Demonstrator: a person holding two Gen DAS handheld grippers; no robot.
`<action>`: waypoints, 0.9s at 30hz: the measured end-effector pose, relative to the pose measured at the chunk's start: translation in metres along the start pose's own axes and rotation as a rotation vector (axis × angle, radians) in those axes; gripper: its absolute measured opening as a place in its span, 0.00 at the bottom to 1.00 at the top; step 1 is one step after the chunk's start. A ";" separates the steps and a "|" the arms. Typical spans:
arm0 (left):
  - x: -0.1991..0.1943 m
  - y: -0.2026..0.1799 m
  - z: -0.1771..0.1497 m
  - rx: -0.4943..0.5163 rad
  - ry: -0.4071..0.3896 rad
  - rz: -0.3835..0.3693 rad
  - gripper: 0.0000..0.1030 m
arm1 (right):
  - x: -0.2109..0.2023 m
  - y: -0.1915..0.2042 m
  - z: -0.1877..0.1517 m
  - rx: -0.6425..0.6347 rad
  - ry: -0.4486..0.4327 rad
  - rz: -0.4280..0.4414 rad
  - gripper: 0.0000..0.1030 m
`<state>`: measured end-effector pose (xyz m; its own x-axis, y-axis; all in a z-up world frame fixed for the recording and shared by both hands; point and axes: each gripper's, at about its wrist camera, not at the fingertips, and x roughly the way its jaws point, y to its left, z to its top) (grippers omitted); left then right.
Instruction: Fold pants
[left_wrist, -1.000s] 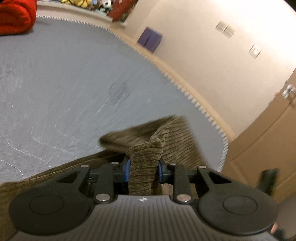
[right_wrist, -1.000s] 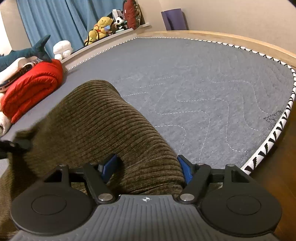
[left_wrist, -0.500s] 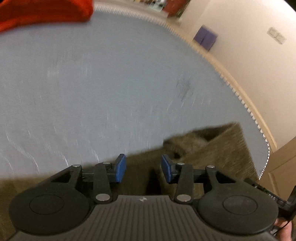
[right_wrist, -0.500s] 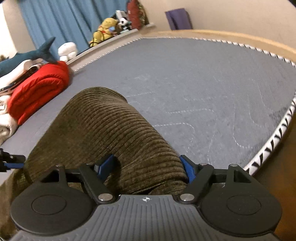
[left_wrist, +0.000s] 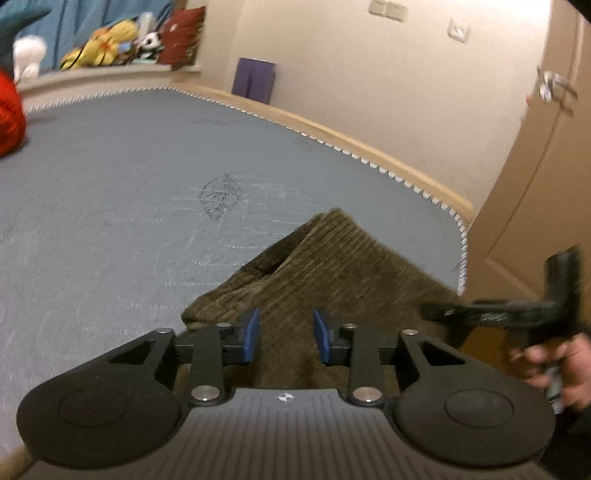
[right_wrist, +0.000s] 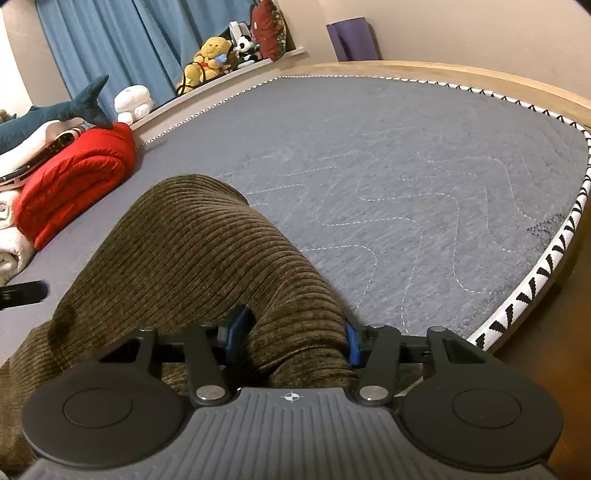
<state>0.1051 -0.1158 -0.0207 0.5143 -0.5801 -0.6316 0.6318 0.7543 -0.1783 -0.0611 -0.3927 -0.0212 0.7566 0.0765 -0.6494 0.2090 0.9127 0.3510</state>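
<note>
— Left wrist: showing the left gripper (left_wrist: 284, 339) over the brown corduroy pants (left_wrist: 351, 266) lying at the grey mattress (left_wrist: 110, 184) corner. Jaws just closing, still narrowly apart, pinching nothing. Also catching a door handle (left_wrist: 554, 86).
— Right wrist: missing that door handle. Showing the right gripper (right_wrist: 293, 334) instead, just closing, squeezing a thick pants fold, beside a red quilt (right_wrist: 74, 184).

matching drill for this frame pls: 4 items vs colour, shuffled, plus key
Items:
1. pants
2. mattress cover
3. folded blanket
4. curtain

Colours:
A. blue
B. red
C. olive-brown
D. grey

Pairs: 1-C, 2-D, 3-B, 4-A
</note>
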 end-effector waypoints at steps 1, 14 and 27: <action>0.009 0.001 -0.004 0.011 0.031 0.047 0.23 | -0.001 0.000 0.000 -0.004 0.000 0.001 0.51; 0.016 0.022 -0.002 -0.101 0.078 0.122 0.38 | -0.008 -0.008 -0.003 0.026 -0.027 0.034 0.42; -0.050 0.013 0.023 -0.400 -0.018 -0.377 0.92 | -0.089 0.137 -0.056 -0.620 -0.438 0.101 0.27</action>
<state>0.1007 -0.0845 0.0257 0.3066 -0.8354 -0.4562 0.5063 0.5490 -0.6650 -0.1349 -0.2515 0.0469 0.9572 0.1230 -0.2619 -0.1619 0.9779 -0.1323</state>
